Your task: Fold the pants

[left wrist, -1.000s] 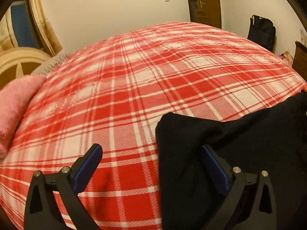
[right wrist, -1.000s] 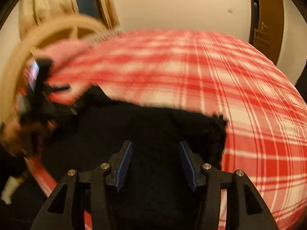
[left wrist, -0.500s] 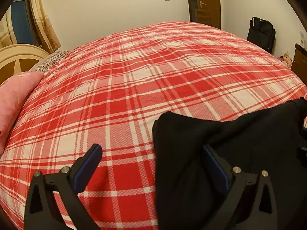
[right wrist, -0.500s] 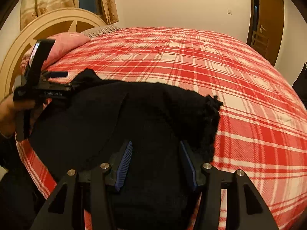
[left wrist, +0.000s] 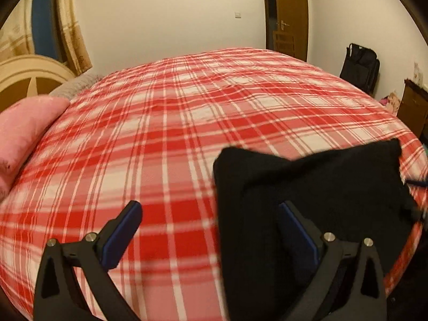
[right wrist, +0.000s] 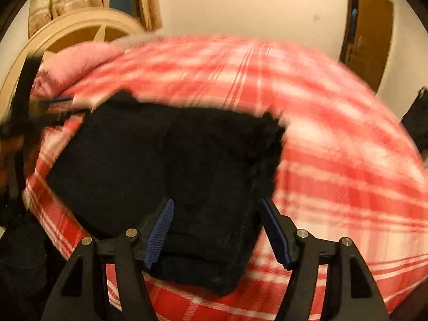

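Note:
The black pants (left wrist: 307, 187) lie folded in a thick stack near the front edge of the red plaid bed (left wrist: 174, 133). My left gripper (left wrist: 210, 222) is open wide at the stack's left edge; its right finger (left wrist: 297, 230) is over the black cloth and its left finger is over bare bedspread. In the blurred right wrist view, the pants (right wrist: 165, 160) fill the middle. My right gripper (right wrist: 218, 214) is open, with the near end of the stack lying between its fingers. The left gripper (right wrist: 50, 109) shows at that view's left edge.
A pink pillow (left wrist: 24, 131) and a cream headboard (left wrist: 29, 72) are at the left. A brown door (left wrist: 289, 16), a black bag (left wrist: 361, 67) and a dark cabinet (left wrist: 413, 107) stand beyond the bed at the right. Bedspread stretches far behind the pants.
My right gripper's fingers have spread wider apart around the pants, and its view has swung and blurred. The left gripper stays open and has shifted only slightly.

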`<control>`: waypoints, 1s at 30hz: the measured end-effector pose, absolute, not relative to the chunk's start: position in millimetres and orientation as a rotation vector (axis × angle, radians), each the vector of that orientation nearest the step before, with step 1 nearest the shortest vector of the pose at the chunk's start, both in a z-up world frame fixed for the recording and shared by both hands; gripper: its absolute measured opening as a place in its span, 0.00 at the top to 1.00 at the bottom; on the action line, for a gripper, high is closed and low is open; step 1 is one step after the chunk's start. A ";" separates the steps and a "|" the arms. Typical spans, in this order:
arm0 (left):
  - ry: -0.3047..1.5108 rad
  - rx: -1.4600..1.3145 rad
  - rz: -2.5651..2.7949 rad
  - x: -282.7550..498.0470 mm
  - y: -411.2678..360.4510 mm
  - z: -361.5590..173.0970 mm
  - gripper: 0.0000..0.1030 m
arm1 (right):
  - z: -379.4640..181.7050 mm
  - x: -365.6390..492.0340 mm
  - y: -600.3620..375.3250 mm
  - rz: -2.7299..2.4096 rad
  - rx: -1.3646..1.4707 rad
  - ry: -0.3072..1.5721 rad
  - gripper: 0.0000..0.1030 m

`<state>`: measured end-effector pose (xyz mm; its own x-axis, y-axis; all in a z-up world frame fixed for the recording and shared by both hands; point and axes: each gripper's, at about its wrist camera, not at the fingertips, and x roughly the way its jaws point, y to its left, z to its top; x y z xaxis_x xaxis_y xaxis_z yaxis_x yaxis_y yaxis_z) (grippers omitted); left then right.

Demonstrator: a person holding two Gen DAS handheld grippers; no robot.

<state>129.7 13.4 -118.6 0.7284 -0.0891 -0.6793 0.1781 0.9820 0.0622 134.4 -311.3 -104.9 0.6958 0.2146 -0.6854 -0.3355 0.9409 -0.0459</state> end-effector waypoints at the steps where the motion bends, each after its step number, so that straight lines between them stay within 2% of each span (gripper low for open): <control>1: 0.739 0.116 -0.152 123.1 16.2 -120.8 0.00 | -91.0 132.3 -311.3 0.298 -0.166 0.701 0.34; 3: 0.753 0.102 -0.176 107.4 18.4 -129.6 0.00 | -63.5 136.6 -304.5 0.336 -0.121 0.645 0.34; 7: 0.789 0.108 -0.221 99.0 9.3 -147.7 0.00 | -45.3 192.1 -244.3 0.600 -0.003 0.746 0.34; 15: 0.787 0.094 -0.250 98.1 9.0 -161.7 0.00 | -94.7 316.8 -122.9 0.751 0.078 1.082 0.40; 16: 0.790 0.080 -0.257 98.9 10.6 -162.5 0.00 | -108.2 326.7 -110.7 0.768 0.066 1.150 0.46; 17: 0.794 0.068 -0.264 99.2 12.1 -163.5 0.00 | -116.5 329.9 -100.2 0.769 0.052 1.181 0.72; 18: 0.795 0.058 -0.271 100.3 13.7 -164.3 0.00 | -121.8 332.2 -93.3 0.773 0.040 1.199 0.80; 20: 0.795 0.044 -0.276 100.3 16.8 -165.9 0.00 | -119.0 329.0 -81.5 0.792 0.010 1.183 0.85; 22: 0.778 0.047 -0.271 98.8 16.4 -167.6 0.00 | -110.5 325.5 -74.1 0.805 -0.023 1.134 0.87; 25: 0.759 0.045 -0.267 100.0 13.7 -169.8 0.00 | -144.2 344.3 -66.8 0.741 -0.072 1.192 0.89; 28: 0.766 0.037 -0.271 101.0 15.5 -168.8 0.00 | -143.4 346.8 -73.5 0.785 -0.023 1.161 0.88; 29: 0.769 0.034 -0.268 101.0 16.1 -167.7 0.00 | -139.2 343.8 -79.1 0.794 -0.006 1.152 0.82; 30: 0.770 0.035 -0.266 100.4 16.0 -166.8 0.00 | -133.6 340.1 -85.9 0.788 -0.002 1.142 0.70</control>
<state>100.4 16.0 -166.8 0.6863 -0.2247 -0.6917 0.2505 0.9659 -0.0652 340.1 -85.9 -133.6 0.1823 0.5574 -0.8100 -0.5597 0.7361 0.3806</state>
